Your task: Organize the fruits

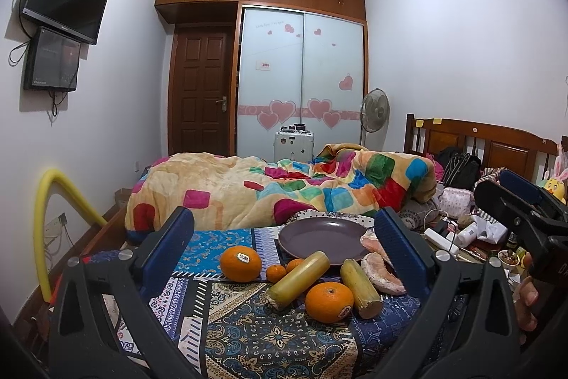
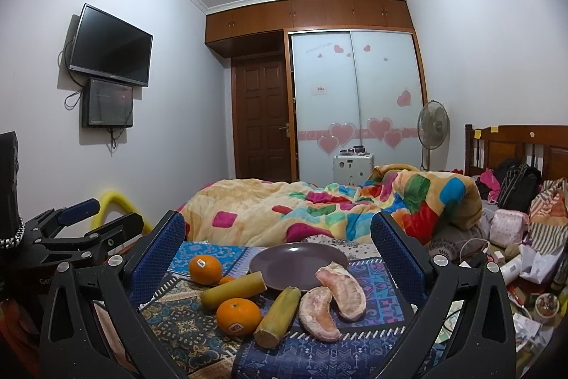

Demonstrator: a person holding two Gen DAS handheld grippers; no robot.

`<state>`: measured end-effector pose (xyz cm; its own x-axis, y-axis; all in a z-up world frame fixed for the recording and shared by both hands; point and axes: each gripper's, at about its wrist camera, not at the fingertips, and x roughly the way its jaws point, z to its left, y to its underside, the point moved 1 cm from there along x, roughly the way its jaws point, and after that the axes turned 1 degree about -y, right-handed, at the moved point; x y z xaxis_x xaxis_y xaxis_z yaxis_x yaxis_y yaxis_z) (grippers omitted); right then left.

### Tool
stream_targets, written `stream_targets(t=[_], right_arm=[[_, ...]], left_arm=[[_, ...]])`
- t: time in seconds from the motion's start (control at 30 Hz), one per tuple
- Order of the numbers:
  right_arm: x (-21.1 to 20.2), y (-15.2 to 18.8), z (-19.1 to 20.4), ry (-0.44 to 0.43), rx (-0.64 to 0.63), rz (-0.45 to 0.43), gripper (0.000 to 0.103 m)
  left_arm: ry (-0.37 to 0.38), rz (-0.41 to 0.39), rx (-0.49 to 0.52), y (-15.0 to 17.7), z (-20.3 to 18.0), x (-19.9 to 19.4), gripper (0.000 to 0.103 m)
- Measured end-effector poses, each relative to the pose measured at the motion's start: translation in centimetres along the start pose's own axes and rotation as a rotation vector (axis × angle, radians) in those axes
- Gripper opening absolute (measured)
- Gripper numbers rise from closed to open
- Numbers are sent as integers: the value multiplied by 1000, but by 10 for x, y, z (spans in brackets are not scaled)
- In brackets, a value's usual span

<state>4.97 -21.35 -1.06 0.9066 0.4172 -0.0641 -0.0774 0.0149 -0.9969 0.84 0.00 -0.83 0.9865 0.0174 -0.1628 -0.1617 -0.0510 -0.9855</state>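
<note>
An empty purple plate (image 1: 321,237) (image 2: 296,264) lies on a patterned cloth (image 1: 248,325). In front of it lie two large oranges (image 1: 240,263) (image 1: 329,302), two small tangerines (image 1: 276,273), two yellow-green sugarcane pieces (image 1: 300,279) (image 1: 360,286) and two peeled pomelo segments (image 2: 340,288) (image 2: 317,313). My left gripper (image 1: 284,258) is open and empty, above the fruit. My right gripper (image 2: 278,258) is open and empty, with the fruit between its fingers in view. The right gripper also shows at the right of the left wrist view (image 1: 514,201).
A bed with a colourful quilt (image 1: 284,187) lies behind the cloth. Clutter of bags, cables and bottles (image 2: 514,254) sits to the right by the wooden headboard. A yellow foam tube (image 1: 53,201) stands at the left. A wardrobe, a door, a fan and a wall TV are further back.
</note>
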Motion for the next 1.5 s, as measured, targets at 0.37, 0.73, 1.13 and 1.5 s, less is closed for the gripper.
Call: stream_targets(t=[0.37,0.73,1.13,1.5], right_arm=[[0,-1,-1,-1,1,1,103],[-1,-2,-2,-4,13,2,103],[-2,-2,-2,-6,14,2,103],[6,2,-1,-15,3,20,103]], left_arm=[[-1,-1,2,-1,-1,-1,103],[-1,0,3,-4,-3,-2,103],[-2,3,4,-5,-4,-3,103],[-9,11,-4,-2,-2,3,103]])
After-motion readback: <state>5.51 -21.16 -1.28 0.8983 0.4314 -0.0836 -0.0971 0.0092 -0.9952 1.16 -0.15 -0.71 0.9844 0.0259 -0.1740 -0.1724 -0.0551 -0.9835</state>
